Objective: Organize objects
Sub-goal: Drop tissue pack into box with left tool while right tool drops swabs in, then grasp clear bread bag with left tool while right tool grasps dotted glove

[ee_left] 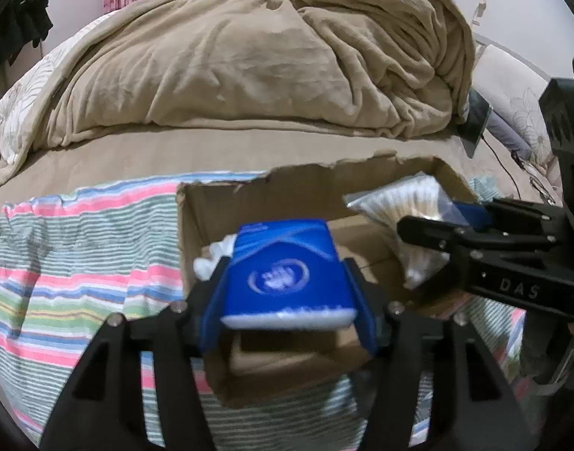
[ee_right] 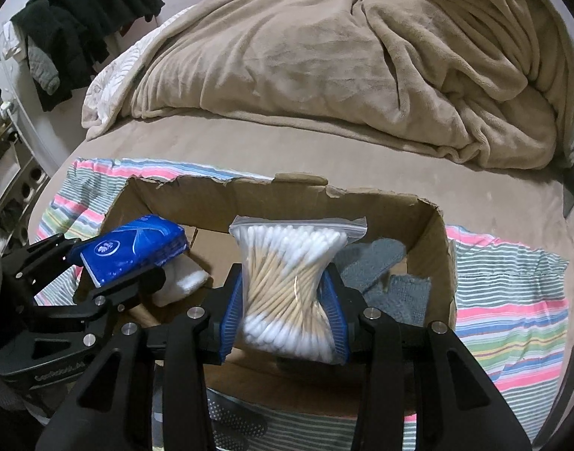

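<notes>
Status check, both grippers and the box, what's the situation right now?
Left gripper clamps blue tissue pack over cardboard box. Right gripper squeezes cotton swab bag, also over box. Grey cloth and white item already inside.

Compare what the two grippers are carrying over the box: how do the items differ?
The tissue pack is blue, opaque and flat; the cotton swab bag is clear, showing white-tipped wooden sticks. The pack keeps its block shape, while the bag is pinched at its waist. The pack is in the left gripper, the bag in the right gripper. Both hang above the open cardboard box.
</notes>
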A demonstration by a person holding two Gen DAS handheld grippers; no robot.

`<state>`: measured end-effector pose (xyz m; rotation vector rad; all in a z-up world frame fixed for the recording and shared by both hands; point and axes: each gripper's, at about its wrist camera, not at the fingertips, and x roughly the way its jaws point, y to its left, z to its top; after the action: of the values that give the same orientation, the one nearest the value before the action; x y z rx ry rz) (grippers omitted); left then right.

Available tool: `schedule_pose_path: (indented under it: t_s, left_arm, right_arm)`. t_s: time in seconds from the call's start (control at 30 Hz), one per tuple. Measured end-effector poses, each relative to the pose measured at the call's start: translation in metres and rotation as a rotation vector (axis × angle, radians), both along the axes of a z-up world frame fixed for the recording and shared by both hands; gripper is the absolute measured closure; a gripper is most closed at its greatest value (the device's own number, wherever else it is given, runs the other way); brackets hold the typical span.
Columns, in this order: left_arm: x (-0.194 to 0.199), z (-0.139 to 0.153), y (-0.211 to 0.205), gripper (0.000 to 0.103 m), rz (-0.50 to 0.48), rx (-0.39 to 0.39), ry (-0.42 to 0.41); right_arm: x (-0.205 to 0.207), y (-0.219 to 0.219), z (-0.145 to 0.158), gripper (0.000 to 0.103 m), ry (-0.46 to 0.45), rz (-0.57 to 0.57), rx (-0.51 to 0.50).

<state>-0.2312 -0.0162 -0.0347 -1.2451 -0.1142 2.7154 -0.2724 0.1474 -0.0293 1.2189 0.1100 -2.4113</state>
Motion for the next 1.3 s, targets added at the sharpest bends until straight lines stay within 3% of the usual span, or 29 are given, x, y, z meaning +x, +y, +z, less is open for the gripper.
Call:
schedule_pose_path:
  t_s: [0.07, 0.17, 0.2, 0.53, 0.6, 0.8, 0.87, 1.3]
  left_arm:
    - [0.003, 0.002, 0.0, 0.042, 0.001, 0.003, 0.004]
    - [0.011, 0.009, -0.001, 0.025, 0.01, 0.002, 0.024]
    - [0.014, 0.011, -0.002, 0.024, 0.01, 0.011, 0.031]
    - [0.045, 0.032, -0.004, 0.021, 0.026, 0.021, 0.062]
    - [0.052, 0.036, -0.003, 0.02, 0.027, 0.025, 0.069]
    - [0.08, 0.052, 0.0, 0.012, 0.027, -0.004, 0.099]
    - [0.088, 0.057, 0.001, 0.008, 0.023, -0.006, 0.109]
    - [0.137, 0.065, 0.004, 0.007, 0.02, 0.004, 0.115]
  right_arm:
    - [0.002, 0.001, 0.003, 0.048, 0.011, -0.004, -0.008]
    - [0.007, 0.004, 0.009, 0.046, 0.025, -0.009, -0.012]
    - [0.009, 0.005, 0.011, 0.046, 0.031, -0.013, -0.014]
    - [0.041, 0.016, 0.032, 0.044, 0.074, -0.023, -0.025]
    - [0.049, 0.017, 0.034, 0.037, 0.081, -0.017, -0.025]
    - [0.074, 0.02, 0.044, 0.03, 0.102, -0.01, -0.032]
    - [0.08, 0.022, 0.047, 0.029, 0.107, -0.009, -0.036]
    - [0.122, 0.024, 0.049, 0.029, 0.106, 0.007, -0.046]
